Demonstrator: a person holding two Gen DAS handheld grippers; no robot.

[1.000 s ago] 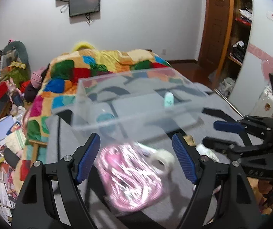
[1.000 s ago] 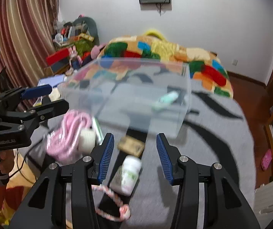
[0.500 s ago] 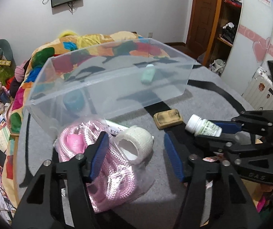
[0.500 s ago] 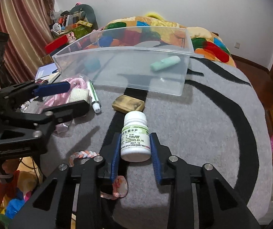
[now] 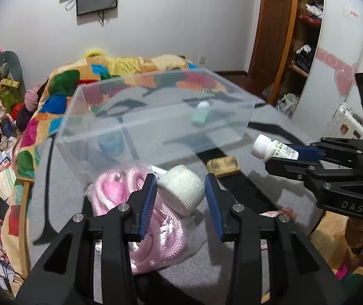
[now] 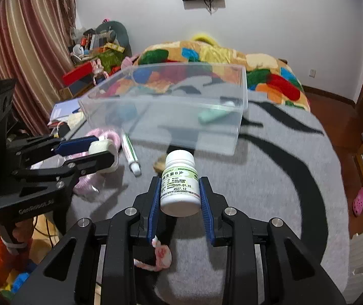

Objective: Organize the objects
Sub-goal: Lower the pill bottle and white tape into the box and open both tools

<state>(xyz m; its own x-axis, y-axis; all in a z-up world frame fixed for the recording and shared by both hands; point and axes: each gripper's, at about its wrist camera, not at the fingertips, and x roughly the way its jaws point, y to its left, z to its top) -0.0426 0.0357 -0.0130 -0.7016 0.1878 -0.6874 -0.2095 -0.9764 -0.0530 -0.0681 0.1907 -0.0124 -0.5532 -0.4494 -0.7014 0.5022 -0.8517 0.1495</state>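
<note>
My right gripper (image 6: 180,198) is shut on a white pill bottle (image 6: 180,181) and holds it above the grey blanket; the bottle also shows in the left wrist view (image 5: 273,150). My left gripper (image 5: 180,197) is shut on a white bandage roll (image 5: 182,193), lifted over a bagged pink rope (image 5: 141,218). A clear plastic bin (image 5: 156,117) stands behind, holding a mint tube (image 5: 200,115) and a blue roll (image 5: 110,143). The bin also shows in the right wrist view (image 6: 171,111).
A tan soap bar (image 5: 223,164) and a white tube (image 6: 130,152) lie on the blanket (image 6: 270,167) in front of the bin. A pink-and-white braided cord (image 6: 156,256) lies under my right gripper. A patchwork quilt (image 5: 110,76) lies behind the bin.
Both grippers closed on their objects and lifted them: the left took the bandage roll off the rope bag, the right raised the pill bottle off the blanket.
</note>
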